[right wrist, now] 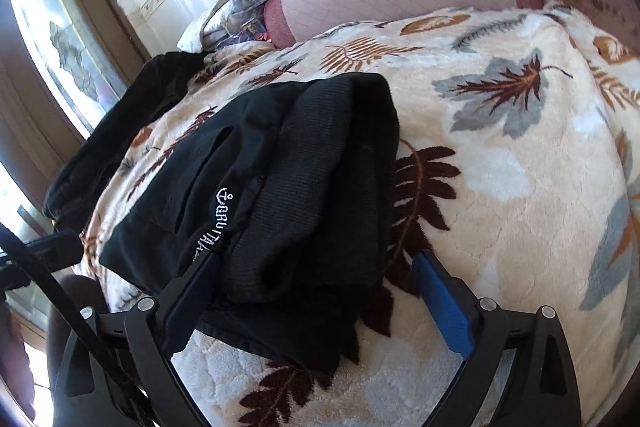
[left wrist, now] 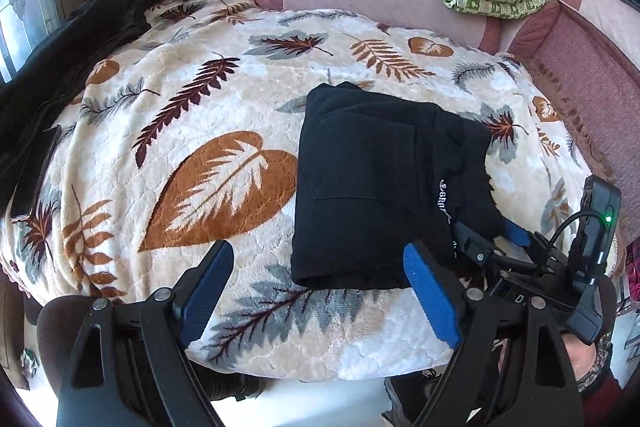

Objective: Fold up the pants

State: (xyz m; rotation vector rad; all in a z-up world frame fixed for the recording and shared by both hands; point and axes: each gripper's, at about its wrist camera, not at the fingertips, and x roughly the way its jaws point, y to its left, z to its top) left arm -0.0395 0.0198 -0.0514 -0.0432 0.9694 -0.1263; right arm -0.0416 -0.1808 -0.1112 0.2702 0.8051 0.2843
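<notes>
On the far left I see a black cloth [left wrist: 60,59] lying on the edge of the bed, with a dark phone [left wrist: 34,179] just beside it. Neither is part of my job right now.

Next comes my left tool [left wrist: 318,291]. Its two blue fingers are spread wide and nothing is between them. It hangs over the leaf blanket [left wrist: 224,99], near the front edge of the bed.

The black pants [left wrist: 372,187] lie a little to the right of the left tool and a bit farther away. They are folded into a small thick bundle, flat on the blanket. The bundle's long side runs from near to far.

On the right is my right tool [right wrist: 316,295]. Its fingers are spread wide too. The near right corner of the pants sits between them, but I do not think they are pressing on the cloth.

So the right tool is much closer to the pants. I think the folding is nearly done. If one more tidy-up is needed, the right tool should do it.
</notes>
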